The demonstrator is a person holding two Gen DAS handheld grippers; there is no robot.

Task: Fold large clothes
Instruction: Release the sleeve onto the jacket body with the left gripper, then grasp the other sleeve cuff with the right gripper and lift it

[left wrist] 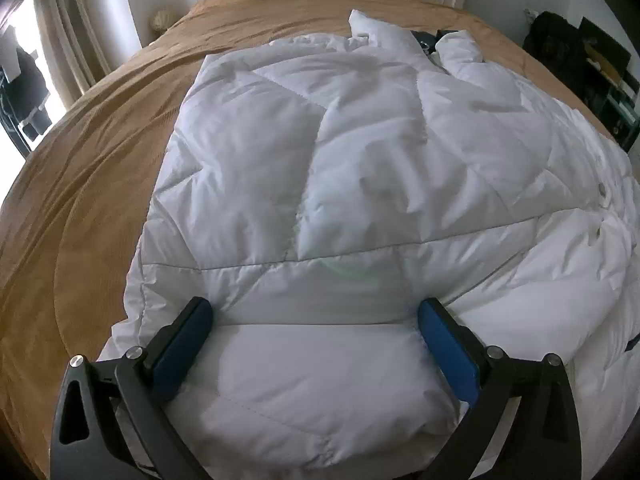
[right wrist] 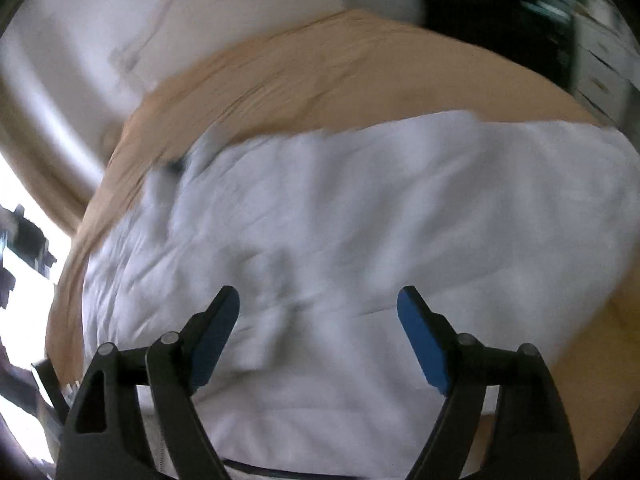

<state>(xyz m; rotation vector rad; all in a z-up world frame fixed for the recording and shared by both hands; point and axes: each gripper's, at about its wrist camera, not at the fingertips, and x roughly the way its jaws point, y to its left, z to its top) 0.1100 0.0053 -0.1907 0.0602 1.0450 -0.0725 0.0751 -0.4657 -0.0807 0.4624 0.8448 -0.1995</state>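
Padding is the main fact about this white puffer jacket (left wrist: 360, 168): it looks light for its bulk, soft and springy, with a smooth shell that will likely slide under the pads and puff back up once let go. It lies spread on the bed (left wrist: 100, 168), on a tan cover, taking up the near and right part of the bed, with its collar end at the far side and a row of snaps along its right edge. The left claw (left wrist: 316, 316) stands wide open, tilted down over the near hem, its blue pads on either side of a fat quilted panel but not pinching it. The right claw (right wrist: 318, 300) is also open with nothing between its pads, above the white fabric; that view is smeared, so finer detail is lost. A good hold would probably be at a hem corner or along a stitched seam, where the filling is thin enough for the pads to bite; the middle of a panel would likely squash and slip. Dark clutter (left wrist: 580, 64) stands off the far right of the bed, and a curtained window (left wrist: 28, 64) at the far left; neither blocks a fold, and the bare tan cover to the left gives room.
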